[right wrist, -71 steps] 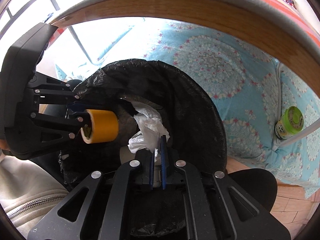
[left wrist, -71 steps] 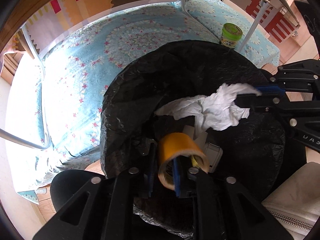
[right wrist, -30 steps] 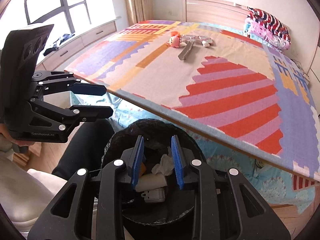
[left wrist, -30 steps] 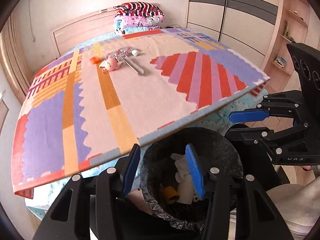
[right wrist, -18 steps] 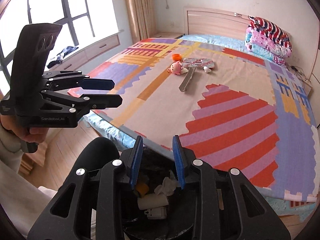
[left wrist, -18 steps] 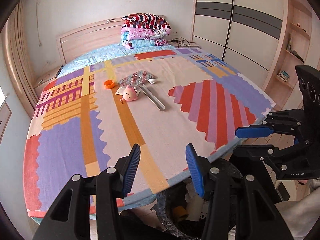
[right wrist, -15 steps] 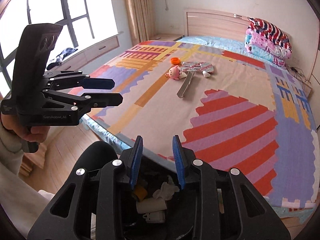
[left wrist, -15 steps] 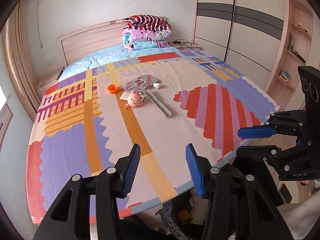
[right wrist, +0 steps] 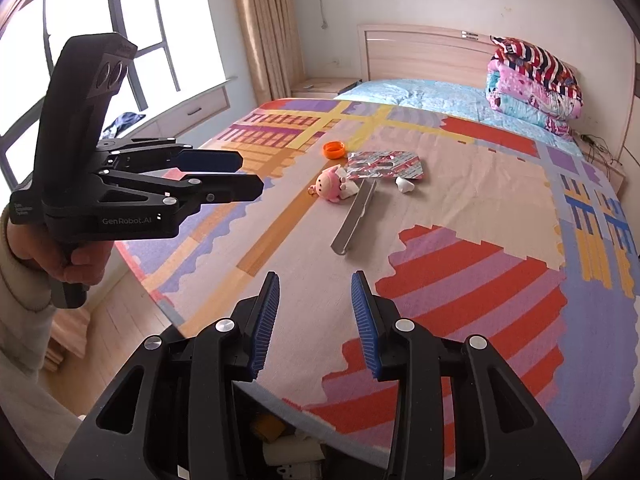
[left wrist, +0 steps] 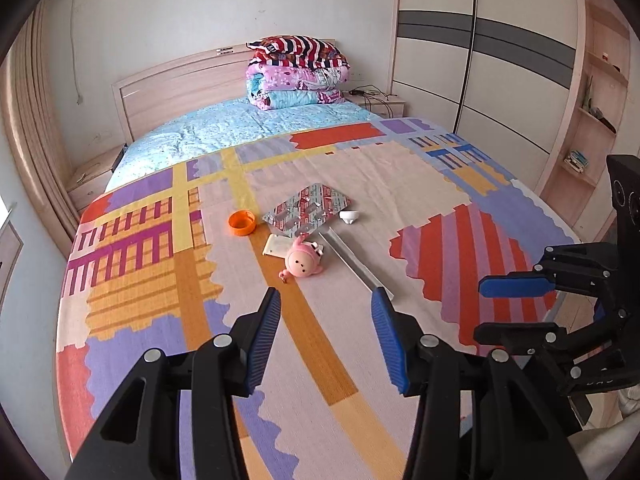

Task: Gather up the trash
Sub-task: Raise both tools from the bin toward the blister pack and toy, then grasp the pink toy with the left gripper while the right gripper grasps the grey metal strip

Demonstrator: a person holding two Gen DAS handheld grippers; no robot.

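Observation:
Trash lies in a cluster on the patterned bed cover [left wrist: 400, 184]: an orange bottle cap [left wrist: 241, 222] [right wrist: 334, 149], a silver-red blister pack [left wrist: 308, 210] [right wrist: 384, 165], a pink doll keychain [left wrist: 302, 262] [right wrist: 330, 184], a small white cap [left wrist: 349, 216] [right wrist: 404, 186], a white card [left wrist: 276, 246] and a long grey strip [left wrist: 356, 262] [right wrist: 356, 216]. My left gripper [left wrist: 325, 308] [right wrist: 248, 176] is open and empty above the cover's near part. My right gripper [right wrist: 315, 296] [left wrist: 516, 306] is open and empty too. The bin's contents [right wrist: 276, 440] peek below the bed edge.
Folded quilts [left wrist: 298, 72] are stacked at the headboard. A wardrobe [left wrist: 480, 52] and shelves stand at the right. A window [right wrist: 100, 40] and curtain are at the left, with wooden floor [right wrist: 116, 324] beside the bed.
Both grippers let go of the tape roll and tissue into the black bin, opened, and rose above the bed. They now face the trash cluster on the cover.

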